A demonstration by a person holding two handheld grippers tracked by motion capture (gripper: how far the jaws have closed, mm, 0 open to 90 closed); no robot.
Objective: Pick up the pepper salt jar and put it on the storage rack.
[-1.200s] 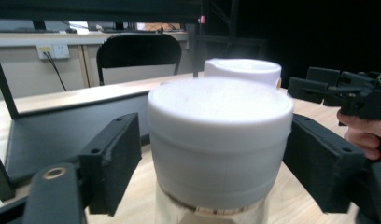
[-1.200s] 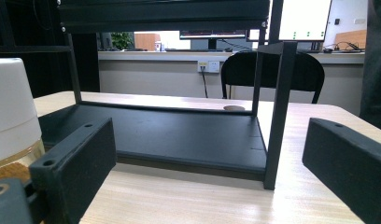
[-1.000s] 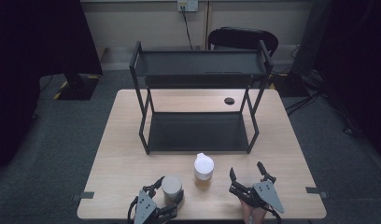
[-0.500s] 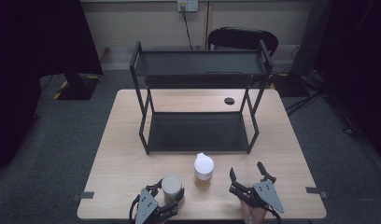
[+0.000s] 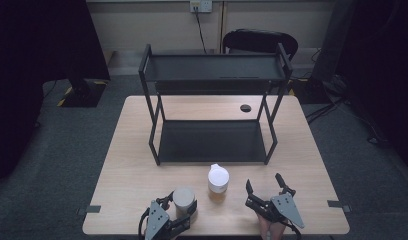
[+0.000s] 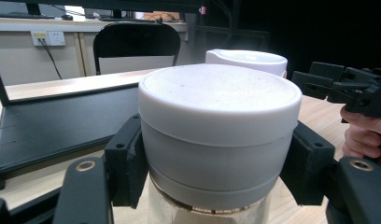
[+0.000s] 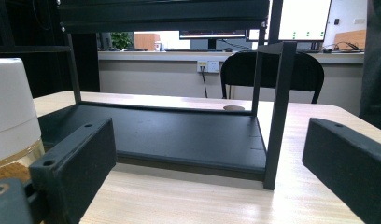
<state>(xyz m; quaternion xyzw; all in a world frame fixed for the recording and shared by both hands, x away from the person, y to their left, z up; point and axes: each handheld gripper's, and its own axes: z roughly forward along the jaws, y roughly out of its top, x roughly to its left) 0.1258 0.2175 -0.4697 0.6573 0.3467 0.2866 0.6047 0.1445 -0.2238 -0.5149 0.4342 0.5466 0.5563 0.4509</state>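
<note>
Jaws of the left gripper (image 5: 178, 210) have just closed, clamping a grey-lidded jar (image 5: 183, 200) at the table's (image 5: 132, 150) near edge; right gripper (image 5: 264, 187) waits agape. Lifting toward the black shelf (image 5: 212, 142) likely follows.

No readable text, label, brand or number anywhere. Jar lids blank. Monitor (image 7: 303, 18) behind shelf in right gripper view lit, with small green marks, too small to read. Wall socket (image 7: 207, 66) unmarked.

black shelf rack (image 5: 212, 75), chair (image 5: 259, 42), wooden table (image 5: 127, 165)
</note>
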